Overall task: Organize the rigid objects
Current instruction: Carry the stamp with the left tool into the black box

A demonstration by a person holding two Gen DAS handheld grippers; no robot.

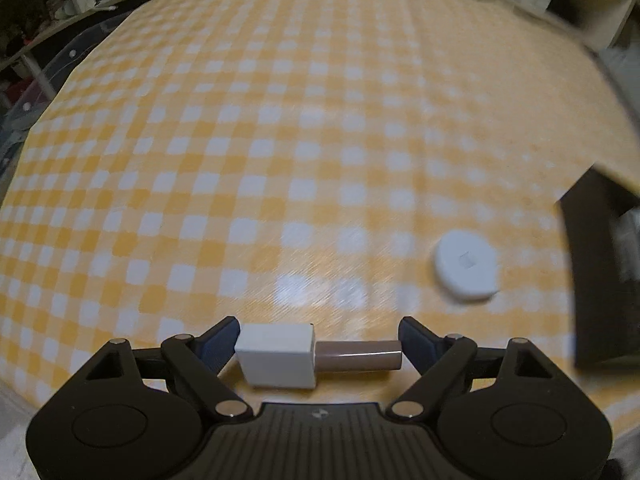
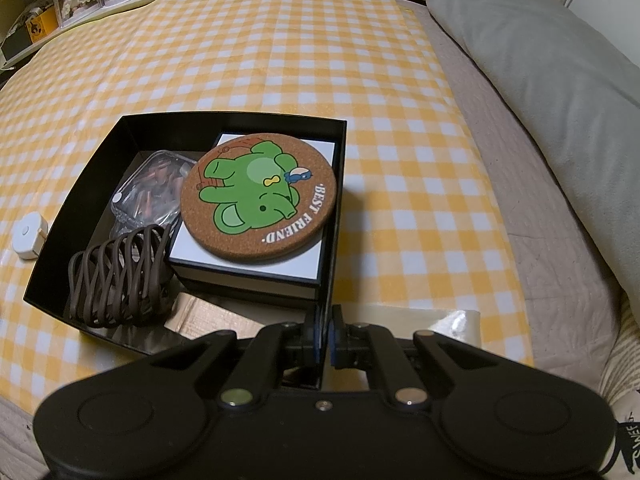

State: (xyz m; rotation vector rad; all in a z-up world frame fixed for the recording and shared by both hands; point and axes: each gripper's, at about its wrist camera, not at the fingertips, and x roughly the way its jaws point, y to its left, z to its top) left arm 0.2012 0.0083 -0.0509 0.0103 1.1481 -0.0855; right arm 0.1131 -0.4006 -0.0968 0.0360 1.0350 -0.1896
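Across my left gripper (image 1: 319, 340) spans a small white block (image 1: 276, 354) joined to a short brown cylinder (image 1: 358, 355). One pad presses on the block and the other on the cylinder's end. A white round disc (image 1: 466, 266) lies on the checked cloth to the right, beside the black box (image 1: 600, 280). In the right wrist view my right gripper (image 2: 325, 340) is shut on the near right wall of the black box (image 2: 236, 116). The box holds a cork coaster (image 2: 258, 196) with a green elephant on a white flat box (image 2: 248, 264), a coiled brown cable (image 2: 120, 280) and a clear pouch (image 2: 152, 188).
A yellow-and-white checked cloth (image 2: 400, 160) covers the surface. The white round disc (image 2: 28, 240) lies just left of the box. A grey pillow (image 2: 540, 80) lies along the right side. Shelves with clutter stand behind the far edge.
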